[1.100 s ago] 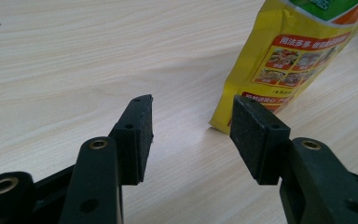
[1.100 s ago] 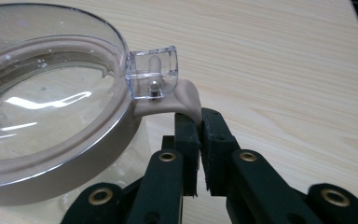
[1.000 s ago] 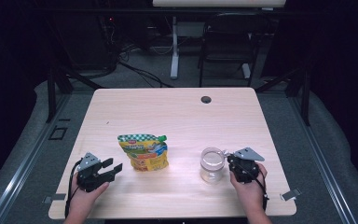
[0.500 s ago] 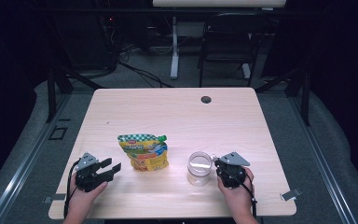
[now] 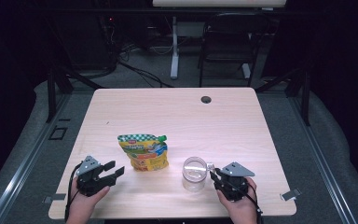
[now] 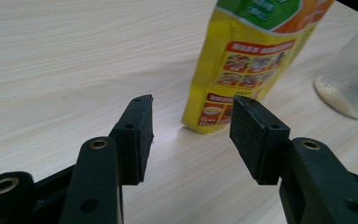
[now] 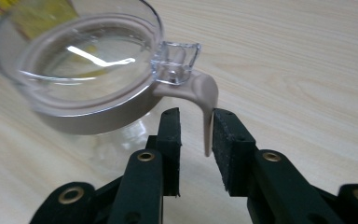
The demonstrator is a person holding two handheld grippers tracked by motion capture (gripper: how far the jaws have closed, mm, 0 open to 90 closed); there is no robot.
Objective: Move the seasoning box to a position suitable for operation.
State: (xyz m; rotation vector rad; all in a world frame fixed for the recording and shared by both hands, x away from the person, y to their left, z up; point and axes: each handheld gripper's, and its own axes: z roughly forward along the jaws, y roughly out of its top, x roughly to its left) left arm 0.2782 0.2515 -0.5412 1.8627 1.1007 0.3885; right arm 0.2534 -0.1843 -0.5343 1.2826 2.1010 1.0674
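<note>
A clear glass jar point(image 5: 195, 173) with a beige collar and closed clear lid stands near the table's front, right of centre. My right gripper point(image 5: 213, 173) is level at its right side. In the right gripper view the jar point(image 7: 88, 65) sits just ahead, and its beige latch tab point(image 7: 207, 126) hangs between the jaws of my right gripper point(image 7: 196, 135), which have just been opening; a gap shows on the left pad's side. A yellow and green stand-up pouch point(image 5: 143, 151) stands left of the jar. My left gripper point(image 5: 114, 170) is open, empty and aimed at the pouch point(image 6: 247, 60).
The light wooden table point(image 5: 177, 116) has a dark cable hole point(image 5: 206, 99) near its far edge. Both hands rest close to the front edge. A chair and cables lie on the floor beyond the table. The jar point(image 6: 354, 79) holds some pale powder.
My right hand has slid the jar leftward and slightly toward the front, closer to the pouch. The left gripper has stayed where it was.
</note>
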